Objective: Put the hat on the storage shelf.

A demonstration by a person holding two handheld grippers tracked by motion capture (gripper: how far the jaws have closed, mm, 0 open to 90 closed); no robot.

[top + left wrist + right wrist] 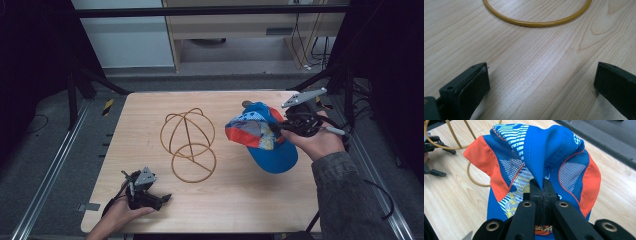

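A blue and orange cap (pixel 262 135) with mesh panels hangs over the right side of the table. My right gripper (pixel 280 126) is shut on a pinched fold of its blue crown (pixel 541 157). A yellow wire hat stand (pixel 188 144), a dome over a round base ring, sits at the table's middle, left of the cap. My left gripper (pixel 162 198) rests open near the front left edge, its jaws wide apart over bare wood (pixel 539 75). The stand's base ring (pixel 536 22) lies just ahead of it.
The wooden table (pixel 240 200) has metal rails along both sides. Dark frame legs stand at the back corners. Beyond the far edge are a grey floor, a cabinet and loose cables. The other gripper (pixel 434 147) shows far off past the cap.
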